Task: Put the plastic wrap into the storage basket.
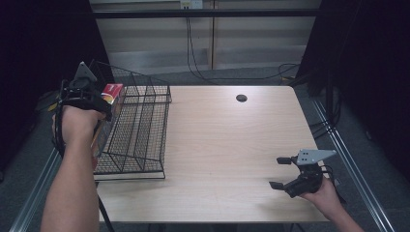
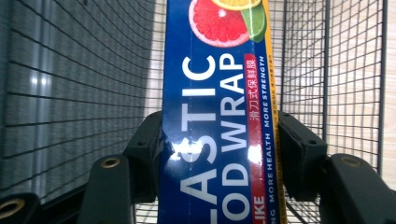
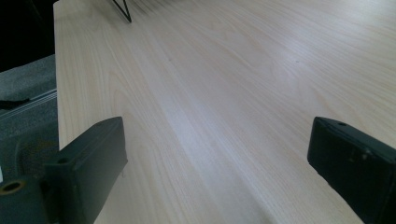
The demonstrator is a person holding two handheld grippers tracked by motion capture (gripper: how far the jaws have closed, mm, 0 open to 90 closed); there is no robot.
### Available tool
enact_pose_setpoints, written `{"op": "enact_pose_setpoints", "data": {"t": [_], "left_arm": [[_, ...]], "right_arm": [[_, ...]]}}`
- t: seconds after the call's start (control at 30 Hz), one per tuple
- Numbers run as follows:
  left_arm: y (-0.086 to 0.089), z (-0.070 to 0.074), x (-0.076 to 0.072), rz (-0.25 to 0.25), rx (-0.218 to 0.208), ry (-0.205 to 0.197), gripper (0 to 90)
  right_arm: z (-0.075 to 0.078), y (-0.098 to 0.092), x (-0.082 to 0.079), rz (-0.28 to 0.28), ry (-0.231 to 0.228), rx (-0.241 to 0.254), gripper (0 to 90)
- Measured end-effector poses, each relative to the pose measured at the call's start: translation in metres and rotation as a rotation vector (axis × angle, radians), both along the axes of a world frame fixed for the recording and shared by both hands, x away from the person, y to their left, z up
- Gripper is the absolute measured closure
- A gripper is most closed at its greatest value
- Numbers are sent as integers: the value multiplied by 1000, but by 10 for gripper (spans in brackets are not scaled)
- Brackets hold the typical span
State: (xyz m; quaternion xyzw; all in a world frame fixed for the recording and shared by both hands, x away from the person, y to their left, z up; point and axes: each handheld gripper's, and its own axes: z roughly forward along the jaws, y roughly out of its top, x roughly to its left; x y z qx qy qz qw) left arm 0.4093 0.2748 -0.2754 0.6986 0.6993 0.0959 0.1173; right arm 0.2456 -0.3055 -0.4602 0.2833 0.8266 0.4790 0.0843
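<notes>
A long blue plastic food wrap box with citrus pictures is clamped between the jaws of my left gripper. In the high view the left gripper holds the box over the left side of a black wire basket, its red end sticking up. My right gripper rests open near the table's front right corner, jaws wide apart over bare wood. The right gripper has nothing between its fingers.
The light wooden table has a dark round hole near its back edge. Cables hang behind the table. A corner of the wire basket appears far off in the right gripper view.
</notes>
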Motion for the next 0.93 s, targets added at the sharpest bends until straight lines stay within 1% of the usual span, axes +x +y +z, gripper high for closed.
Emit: {"op": "enact_pose_setpoints", "data": {"t": [0.03,0.07,0.1,0.13,0.17,0.2,0.23,0.3,0.33,0.37,0.43,0.47,0.5,0.53,0.6,0.63,0.67,0.7,0.77,0.87,0.93], "left_arm": [[0,-1,0,-5,-12,10,417],[-2,-1,1,1,-9,2,413],[-1,2,0,-1,-17,-35,404],[-2,6,0,11,-26,-64,405],[-3,11,-1,8,-25,-83,400],[-4,14,0,-12,-17,-79,396],[-7,17,0,-20,-20,-77,389],[-11,23,-1,-33,-26,-91,344],[-14,24,-1,-40,-29,-99,338],[-17,26,-1,-55,-38,-102,332],[-25,28,-2,-80,-58,-116,287],[-28,29,-3,-98,-76,-125,265],[-32,31,-3,-107,-95,-138,236],[-36,32,-4,-122,-105,-153,214],[-45,34,-5,-163,-137,-178,184],[-50,36,-6,-179,-145,-188,182],[-54,37,-6,-198,-141,-196,167],[-59,38,-7,-217,-147,-206,150],[-66,38,-8,-250,-156,-214,141],[-75,34,-7,-275,-197,-209,114],[-79,32,-7,-290,-195,-216,103]], "right_arm": [[0,0,0,-1,1,0,45],[0,0,0,-3,-3,0,45],[0,0,0,-3,-1,-1,45],[0,0,0,-3,1,-2,45],[0,0,0,1,0,-3,45],[-1,0,0,1,1,-4,45],[0,0,0,-1,-3,-6,44],[0,0,-1,1,-5,-2,45],[0,0,-1,0,-4,-3,45],[1,0,-1,-2,-3,-3,45],[1,0,-2,-1,-1,-3,45],[1,-1,-2,-1,-9,-5,45],[1,-1,-2,-2,-8,-4,44],[1,-1,-2,-3,-7,-2,45],[1,-1,-2,-3,-8,-3,45],[1,-1,-2,-4,-6,-2,45],[1,-1,-2,-2,-4,-2,45],[1,-1,-2,-2,-5,-3,44],[1,-1,-2,-4,-8,-3,45],[1,-1,-1,-4,-6,-5,45],[1,0,-1,-7,-7,-5,45]]}}
